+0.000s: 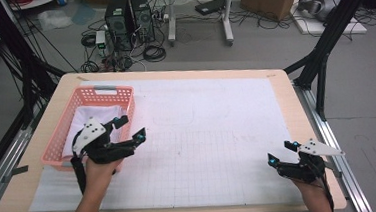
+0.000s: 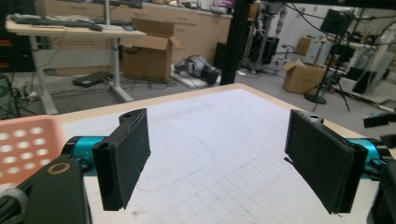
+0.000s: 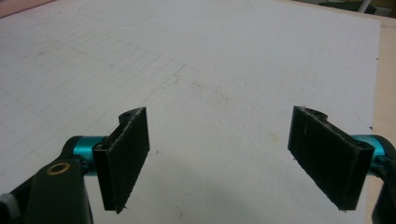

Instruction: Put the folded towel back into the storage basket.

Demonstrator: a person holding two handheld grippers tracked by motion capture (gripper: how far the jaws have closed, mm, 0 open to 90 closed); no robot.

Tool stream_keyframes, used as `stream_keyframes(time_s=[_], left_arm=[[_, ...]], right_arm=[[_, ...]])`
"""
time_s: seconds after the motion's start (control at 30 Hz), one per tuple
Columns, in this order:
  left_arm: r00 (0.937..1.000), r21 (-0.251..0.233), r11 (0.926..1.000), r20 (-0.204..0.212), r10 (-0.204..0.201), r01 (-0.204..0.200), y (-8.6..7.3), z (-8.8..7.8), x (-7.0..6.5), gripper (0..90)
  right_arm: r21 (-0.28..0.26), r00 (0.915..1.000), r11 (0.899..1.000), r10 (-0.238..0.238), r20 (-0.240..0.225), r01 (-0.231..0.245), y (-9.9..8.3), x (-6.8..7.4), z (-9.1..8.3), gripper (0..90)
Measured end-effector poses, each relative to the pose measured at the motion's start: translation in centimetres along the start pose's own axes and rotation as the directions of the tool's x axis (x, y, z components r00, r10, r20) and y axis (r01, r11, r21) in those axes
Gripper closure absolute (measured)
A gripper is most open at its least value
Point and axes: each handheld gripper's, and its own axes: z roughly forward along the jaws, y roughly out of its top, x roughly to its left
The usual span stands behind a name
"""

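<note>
Your left claw (image 1: 130, 129) hovers wide open and empty beside the pink basket (image 1: 106, 93) holding white cloth (image 1: 96, 116); lower it over the cloth, while your right claw (image 1: 282, 151), also open and empty, waits on the bench (image 1: 213, 70).

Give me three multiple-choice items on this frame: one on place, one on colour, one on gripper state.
1. Where does the basket sit?
A. the table's far left part
B. the table's near right corner
C. on the floor

2. What colour is the basket?
A. blue
B. pink
C. green

3. How do the jaws of the left gripper and right gripper stand?
A. both shut
B. one shut on cloth
C. both open, holding nothing

Answers:
1 A, the high view shows it there, a white cloth inside.
2 B, its lattice walls are pink.
3 C, each gripper view shows a wide gap over the white mat.
</note>
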Motion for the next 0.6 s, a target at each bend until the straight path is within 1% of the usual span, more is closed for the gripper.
stream_keyframes(time_s=[0.03, 0.13, 0.17, 0.23, 0.27, 0.3, 0.33, 0.37, 0.4, 0.47, 0.5, 0.6], left_arm=[[1.0000, 0.000, 1.0000, 0.000, 0.000, 0.000, 0.0, 0.0, 0.0, 22.4], [0.9995, 0.008, 1.0000, 0.032, 0.001, -0.001, -0.7, 0.9, -1.1, 22.5], [0.9992, 0.008, 1.0000, 0.039, -0.004, 0.004, -0.9, 1.2, -1.5, 22.5], [0.9987, 0.009, 0.9999, 0.050, 0.004, -0.005, -1.4, 1.6, -2.1, 22.5], [0.9976, 0.006, 1.0000, 0.068, -0.007, 0.006, -1.8, 2.0, -2.6, 22.5], [0.9976, 0.006, 1.0000, 0.068, -0.007, 0.006, -1.8, 2.0, -2.6, 22.5], [0.9968, 0.015, 0.9999, 0.080, 0.001, -0.002, -2.2, 2.3, -3.0, 22.6], [0.9968, 0.015, 0.9999, 0.080, 0.001, -0.002, -2.2, 2.3, -3.0, 22.6], [0.9955, 0.023, 0.9996, 0.094, 0.012, -0.015, -2.6, 2.5, -3.5, 22.6], [0.9950, 0.025, 0.9995, 0.099, 0.017, -0.020, -2.8, 2.7, -3.7, 22.7], [0.9933, 0.032, 0.9993, 0.114, 0.015, -0.018, -3.3, 2.9, -4.1, 22.7], [0.9920, 0.036, 0.9992, 0.125, 0.014, -0.019, -3.7, 3.2, -4.5, 22.8]], right_arm=[[-0.006, 1.0000, 1.000, -0.007, 0.003, 0.007, 0.0, 0.0, -0.1, 19.5], [-0.016, 0.9999, 1.000, -0.008, 0.009, 0.008, 0.1, 0.1, -0.3, 19.6], [-0.020, 0.9999, 1.000, -0.010, 0.009, 0.011, 0.1, 0.1, -0.4, 19.5], [-0.022, 0.9999, 1.000, -0.013, 0.010, 0.013, 0.1, 0.2, -0.5, 19.5], [-0.023, 0.9999, 1.000, -0.012, 0.010, 0.012, 0.1, 0.3, -0.6, 19.5], [-0.026, 0.9998, 1.000, -0.016, 0.012, 0.017, 0.1, 0.2, -0.6, 19.6], [-0.030, 0.9998, 0.999, -0.018, 0.011, 0.019, 0.1, 0.3, -0.6, 19.6], [-0.031, 0.9997, 0.999, -0.021, 0.011, 0.021, 0.2, 0.3, -0.6, 19.5], [-0.028, 0.9998, 0.999, -0.020, 0.011, 0.020, 0.2, 0.3, -0.6, 19.5], [-0.030, 0.9998, 0.999, -0.019, 0.009, 0.019, 0.2, 0.4, -0.6, 19.5], [-0.030, 0.9998, 0.999, -0.020, 0.008, 0.020, 0.2, 0.4, -0.6, 19.6], [-0.030, 0.9997, 0.999, -0.023, 0.008, 0.023, 0.2, 0.5, -0.6, 19.6]])
